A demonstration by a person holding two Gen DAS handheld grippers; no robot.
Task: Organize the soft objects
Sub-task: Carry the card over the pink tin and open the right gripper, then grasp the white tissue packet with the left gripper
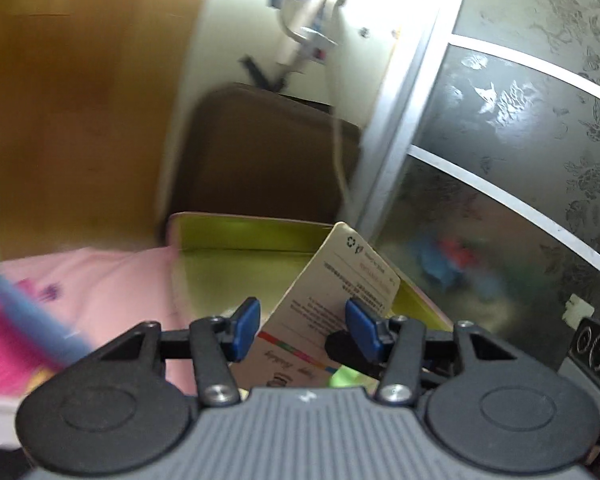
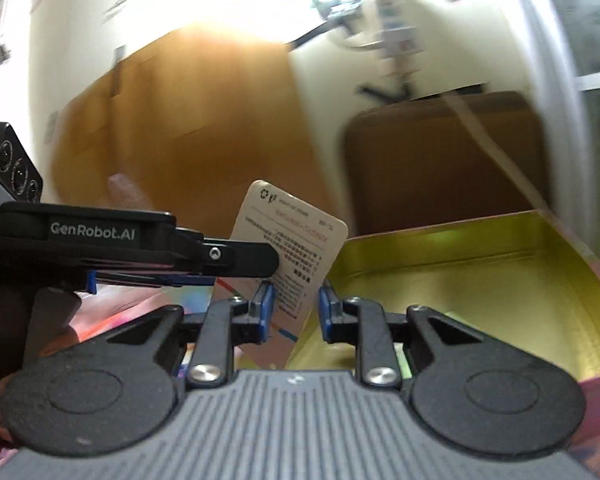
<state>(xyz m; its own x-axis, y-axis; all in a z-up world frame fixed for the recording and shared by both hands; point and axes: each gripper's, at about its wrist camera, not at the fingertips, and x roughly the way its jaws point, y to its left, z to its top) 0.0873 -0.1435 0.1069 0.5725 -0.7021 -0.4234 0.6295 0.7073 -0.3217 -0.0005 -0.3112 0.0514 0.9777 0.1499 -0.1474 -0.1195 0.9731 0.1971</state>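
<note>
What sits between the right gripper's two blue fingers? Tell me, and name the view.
A printed white card stands between the right gripper's fingers, seen in the right wrist view. Whether the fingers press on it is unclear.

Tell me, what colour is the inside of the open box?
Yellow-green, with a slight shine. The box shows best in the right wrist view.

Card (image 1: 336, 280) stands before open tin (image 1: 244, 248); cloth (image 1: 112, 280) left of tin, suitcase (image 1: 264, 152) behind it, glass door (image 1: 520, 160) right.
</note>
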